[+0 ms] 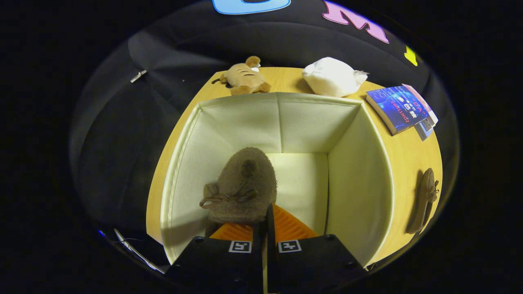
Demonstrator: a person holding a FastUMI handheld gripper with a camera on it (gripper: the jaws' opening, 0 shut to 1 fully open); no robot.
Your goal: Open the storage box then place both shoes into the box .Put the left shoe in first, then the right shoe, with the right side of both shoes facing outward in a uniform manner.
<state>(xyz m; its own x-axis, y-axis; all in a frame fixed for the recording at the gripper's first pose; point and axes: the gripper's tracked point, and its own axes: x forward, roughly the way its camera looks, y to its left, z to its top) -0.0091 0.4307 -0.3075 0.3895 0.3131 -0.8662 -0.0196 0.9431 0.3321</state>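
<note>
An open white storage box (359, 179) stands on the wooden table (408, 151), seen from above. A brown fuzzy shoe (245, 185) with a small lace bow hangs inside the box near its left wall, toe pointing away from me. My gripper (263, 222) is shut on the shoe's near edge, the two fingers almost together with a thin part of the shoe pinched between them. The second brown shoe (425, 200) lies on the table just outside the box's right wall.
Beyond the box's far wall lie a tan plush toy (245, 77) and a white soft bundle (333, 77). A stack of books (400, 108) sits at the table's far right corner. The table's left edge runs close to the box.
</note>
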